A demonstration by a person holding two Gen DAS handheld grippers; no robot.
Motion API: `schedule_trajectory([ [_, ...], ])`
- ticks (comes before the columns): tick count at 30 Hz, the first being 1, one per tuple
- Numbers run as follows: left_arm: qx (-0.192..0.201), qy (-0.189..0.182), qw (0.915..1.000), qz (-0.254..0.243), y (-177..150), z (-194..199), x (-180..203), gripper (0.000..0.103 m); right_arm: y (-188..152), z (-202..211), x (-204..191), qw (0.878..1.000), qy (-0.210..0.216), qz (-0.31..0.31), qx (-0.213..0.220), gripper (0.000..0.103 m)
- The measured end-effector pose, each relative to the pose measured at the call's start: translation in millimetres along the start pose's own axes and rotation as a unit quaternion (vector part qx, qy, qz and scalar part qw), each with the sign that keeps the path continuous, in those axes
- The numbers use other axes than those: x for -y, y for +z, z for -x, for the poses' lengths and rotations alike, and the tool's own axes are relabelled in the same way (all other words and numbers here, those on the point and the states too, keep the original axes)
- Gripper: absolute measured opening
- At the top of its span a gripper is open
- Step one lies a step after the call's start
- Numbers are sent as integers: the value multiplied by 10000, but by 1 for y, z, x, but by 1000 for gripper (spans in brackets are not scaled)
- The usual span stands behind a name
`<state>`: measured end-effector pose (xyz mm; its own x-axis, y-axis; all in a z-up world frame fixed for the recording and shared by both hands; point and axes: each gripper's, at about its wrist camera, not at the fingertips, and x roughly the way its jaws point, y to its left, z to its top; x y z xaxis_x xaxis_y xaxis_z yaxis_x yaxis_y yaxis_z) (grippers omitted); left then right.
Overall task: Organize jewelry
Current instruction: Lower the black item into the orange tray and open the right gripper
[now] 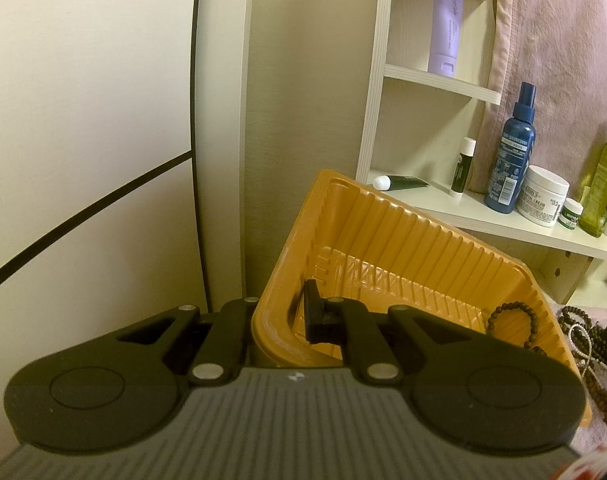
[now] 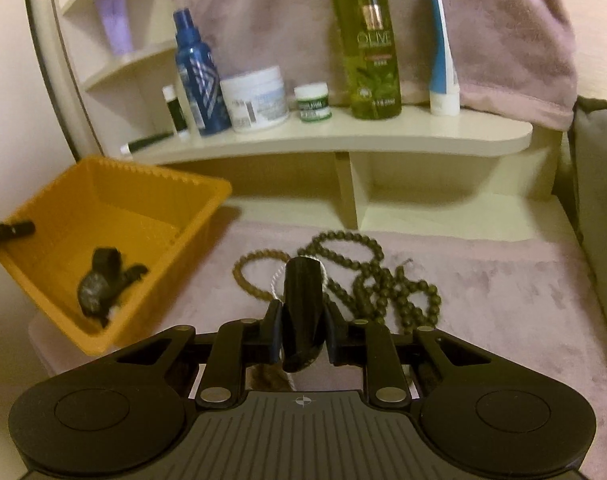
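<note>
Jewelry sorting centres on the orange tray, tilted at the mat's left edge with the left gripper clamped on its rim. Bead strands lie mid-mat. The right gripper pinches a dark strap; best carried over the rim before letting go.

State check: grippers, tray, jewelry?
orange tray, tilted, holding a bead bracelet
left gripper, shut on orange tray wall
right gripper, shut on black band
black band, upright between the pads
bead strands, tangled heap on pink cloth
</note>
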<state>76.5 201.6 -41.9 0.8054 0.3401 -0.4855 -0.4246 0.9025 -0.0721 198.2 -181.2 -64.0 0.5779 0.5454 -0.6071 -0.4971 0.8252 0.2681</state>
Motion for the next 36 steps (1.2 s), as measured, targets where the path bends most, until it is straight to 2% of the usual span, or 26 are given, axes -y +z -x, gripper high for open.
schedule_trajectory([
  [8, -93, 79, 9999, -39, 1, -2, 2, 9, 27, -9, -34, 9974, 671, -94, 262, 22],
  [15, -140, 127, 9998, -80, 2, -2, 4, 9, 39, -46, -85, 9931, 1162, 54, 139, 22],
  [24, -177, 116, 9997, -104, 4, -5, 4, 9, 44, -95, -117, 9933, 1075, 352, -235, 22],
  [36, -222, 133, 9996, -138, 5, -6, 6, 9, 38, -116, -125, 9912, 958, 723, -553, 22],
])
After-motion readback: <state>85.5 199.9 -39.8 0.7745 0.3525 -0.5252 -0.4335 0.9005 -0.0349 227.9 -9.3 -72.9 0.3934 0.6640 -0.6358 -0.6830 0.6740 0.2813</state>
